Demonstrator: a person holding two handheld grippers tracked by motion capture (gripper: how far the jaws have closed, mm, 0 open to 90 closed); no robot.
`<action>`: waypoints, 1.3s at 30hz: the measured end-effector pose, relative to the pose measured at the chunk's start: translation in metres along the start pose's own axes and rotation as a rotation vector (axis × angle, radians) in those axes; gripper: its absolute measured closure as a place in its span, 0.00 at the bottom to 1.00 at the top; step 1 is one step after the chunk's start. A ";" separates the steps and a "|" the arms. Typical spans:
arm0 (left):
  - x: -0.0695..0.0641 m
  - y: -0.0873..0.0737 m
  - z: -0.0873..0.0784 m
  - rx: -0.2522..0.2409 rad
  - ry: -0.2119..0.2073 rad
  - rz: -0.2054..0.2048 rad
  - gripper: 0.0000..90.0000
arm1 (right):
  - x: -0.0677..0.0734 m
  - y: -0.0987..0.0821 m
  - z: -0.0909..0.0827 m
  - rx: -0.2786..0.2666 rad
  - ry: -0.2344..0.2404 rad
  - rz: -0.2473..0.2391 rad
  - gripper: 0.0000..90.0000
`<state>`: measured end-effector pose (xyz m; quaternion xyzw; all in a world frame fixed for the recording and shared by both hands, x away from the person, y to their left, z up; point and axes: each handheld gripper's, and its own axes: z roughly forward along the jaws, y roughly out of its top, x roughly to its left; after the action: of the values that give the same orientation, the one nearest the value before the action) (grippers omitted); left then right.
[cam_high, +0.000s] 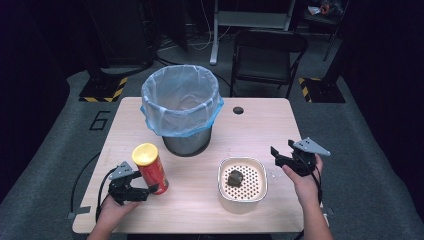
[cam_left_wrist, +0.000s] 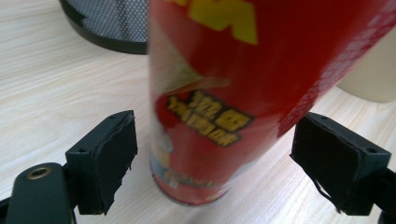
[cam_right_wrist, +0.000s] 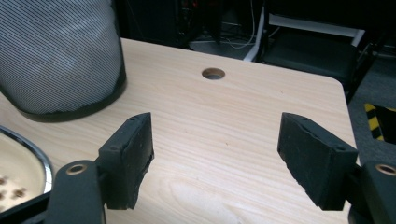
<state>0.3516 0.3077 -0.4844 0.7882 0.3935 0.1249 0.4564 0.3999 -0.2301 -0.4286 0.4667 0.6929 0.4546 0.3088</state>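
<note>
We see a red snack can (cam_high: 150, 169) with a yellow lid standing at the near left of the surface (cam_high: 260, 125), leaning slightly to the left, its printed label blurred, its base resting on the wood.

We see the red can (cam_left_wrist: 224, 93) blurred and cut off at the top edge in the left gripper view, its print unreadable, and the bin's (cam_right_wrist: 56, 56) top cropped in the right gripper view.

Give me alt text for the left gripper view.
A red snack can stands tilted on the pale wooden table, between the left gripper's open black fingers, neither pad touching it. A mesh bin's base sits behind.
</note>
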 end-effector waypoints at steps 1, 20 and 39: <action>-0.001 0.000 0.002 -0.001 0.004 0.006 0.15 | 0.000 0.000 0.000 0.000 0.000 0.000 0.29; 0.000 0.003 0.014 -0.031 0.026 0.058 0.22 | -0.011 -0.041 0.015 0.116 -0.038 0.000 0.29; -0.006 0.008 0.009 -0.068 0.053 0.119 0.26 | -0.013 -0.052 0.022 0.149 -0.029 -0.016 0.29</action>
<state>0.3568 0.2954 -0.4821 0.7905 0.3535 0.1857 0.4644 0.4045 -0.2424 -0.4855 0.4893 0.7242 0.3924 0.2866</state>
